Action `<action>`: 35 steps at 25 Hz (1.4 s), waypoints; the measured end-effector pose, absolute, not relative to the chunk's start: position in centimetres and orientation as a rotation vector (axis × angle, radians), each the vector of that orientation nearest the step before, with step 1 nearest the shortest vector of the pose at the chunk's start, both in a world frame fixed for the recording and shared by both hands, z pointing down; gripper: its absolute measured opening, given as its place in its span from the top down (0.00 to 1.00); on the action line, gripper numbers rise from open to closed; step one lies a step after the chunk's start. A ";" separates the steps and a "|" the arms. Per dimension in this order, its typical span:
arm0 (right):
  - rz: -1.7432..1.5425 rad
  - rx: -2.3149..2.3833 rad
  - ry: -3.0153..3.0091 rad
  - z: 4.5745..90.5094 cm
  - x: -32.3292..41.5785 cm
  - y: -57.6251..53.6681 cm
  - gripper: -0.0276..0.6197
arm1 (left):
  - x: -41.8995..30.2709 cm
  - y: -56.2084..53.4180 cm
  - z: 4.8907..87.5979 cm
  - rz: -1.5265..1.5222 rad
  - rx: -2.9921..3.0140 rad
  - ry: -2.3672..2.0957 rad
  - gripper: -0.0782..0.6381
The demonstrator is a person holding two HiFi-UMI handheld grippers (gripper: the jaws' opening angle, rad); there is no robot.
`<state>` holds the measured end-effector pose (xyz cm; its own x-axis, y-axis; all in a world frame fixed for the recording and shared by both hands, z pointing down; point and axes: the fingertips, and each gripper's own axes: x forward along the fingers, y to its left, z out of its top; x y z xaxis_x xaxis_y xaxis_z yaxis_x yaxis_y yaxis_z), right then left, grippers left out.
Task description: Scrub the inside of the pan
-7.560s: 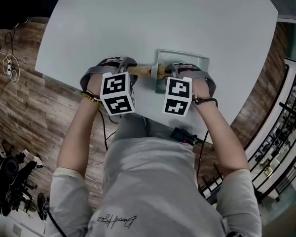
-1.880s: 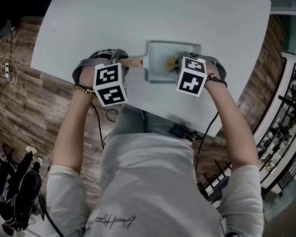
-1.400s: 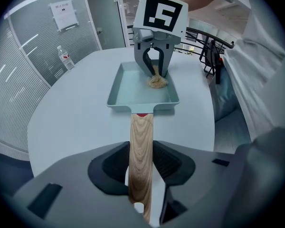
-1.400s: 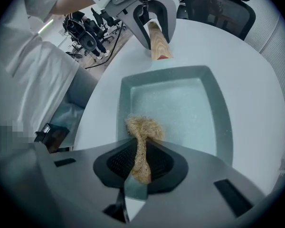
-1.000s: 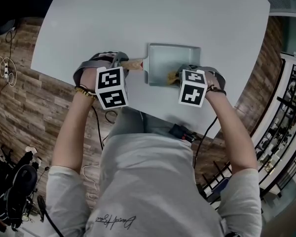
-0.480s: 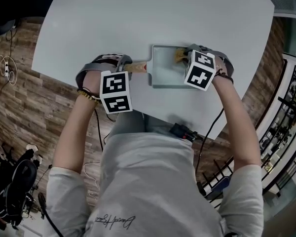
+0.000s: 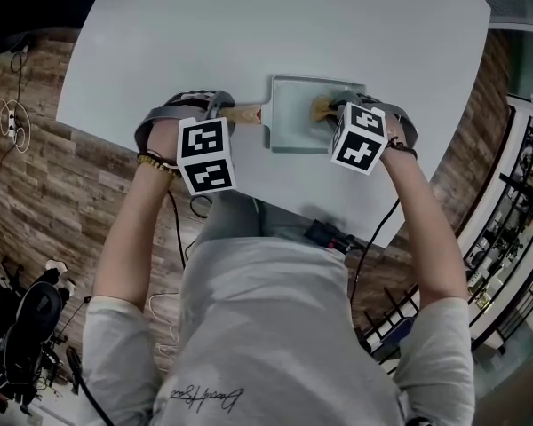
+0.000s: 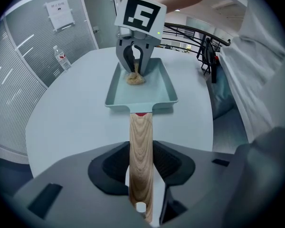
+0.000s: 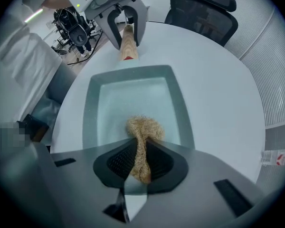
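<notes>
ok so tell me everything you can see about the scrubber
The scrubber is a tan, wiry-looking wad of tangled fibres. The right tool is shut on its upper part and squeezes it narrow, while the lower end bulges out into a fluffy ball. It hangs roughly upright, and the ball seems to rest on the floor of the pan, at the end away from the handle. Nothing else touches it.

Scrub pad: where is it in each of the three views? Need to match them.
Head view: scrub pad right of centre, in the pan's right end.
Left gripper view: scrub pad upper centre, inside the pan.
Right gripper view: scrub pad lower centre, pinched by the right hand-held gripper.
Shared landmark: the pan's wooden handle.
</notes>
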<state>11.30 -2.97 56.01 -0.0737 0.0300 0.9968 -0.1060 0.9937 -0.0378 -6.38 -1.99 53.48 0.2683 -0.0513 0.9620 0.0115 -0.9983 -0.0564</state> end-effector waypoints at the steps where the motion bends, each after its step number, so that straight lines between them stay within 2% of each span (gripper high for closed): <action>1: 0.115 0.045 -1.637 56.0 11.4 -2.3 0.85 | -6.4 -2.0 53.5 -1.870 -2.457 0.042 0.68; 13: 0.250 -0.090 -1.617 56.2 11.4 2.7 0.85 | -6.8 -2.4 53.8 -1.885 -2.443 0.040 0.68; 18: 0.211 -0.123 -1.624 56.1 11.5 3.1 0.85 | -6.9 -2.0 53.8 -1.882 -2.398 -0.001 0.68; 35: 0.098 0.060 -1.647 55.9 12.0 -5.8 0.85 | -6.7 -1.1 53.4 -1.869 -2.441 0.000 0.68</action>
<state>12.04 -5.78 55.95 -0.0783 0.0196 0.9967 -0.0984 0.9948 -0.0273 -6.73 -1.07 53.36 0.2617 -0.0410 0.9643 0.0408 -0.9977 -0.0535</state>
